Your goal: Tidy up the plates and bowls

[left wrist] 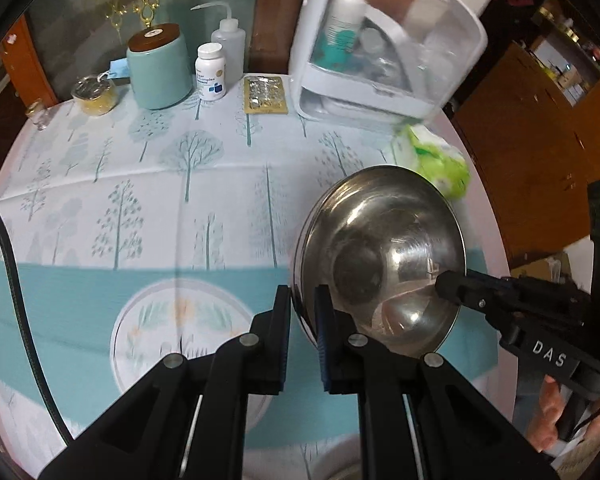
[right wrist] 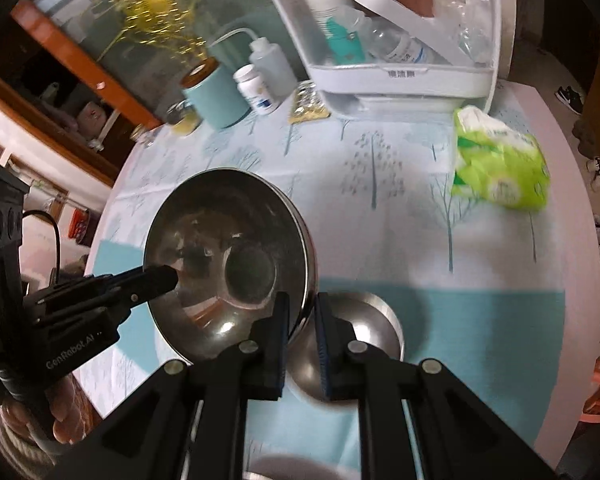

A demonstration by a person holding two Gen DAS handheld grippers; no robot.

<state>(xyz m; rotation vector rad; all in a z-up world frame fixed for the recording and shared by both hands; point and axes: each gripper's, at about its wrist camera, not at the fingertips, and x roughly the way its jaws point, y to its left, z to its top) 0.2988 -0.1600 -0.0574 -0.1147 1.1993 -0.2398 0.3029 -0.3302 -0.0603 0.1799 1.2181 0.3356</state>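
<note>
tablecloth, steel bowl tilted, opening camera-ward

The steel bowl hides part of its own rim behind the left gripper, whose fingers cover the near edge. The patterned plate below loses its lower part behind that gripper's arms. In the right wrist view a second steel bowl sits half hidden behind the right gripper, and another round dish is cut off by the bottom edge. The white rack smears with blur, its bottles unreadable. The green packet is blurred too, print illegible.
</note>
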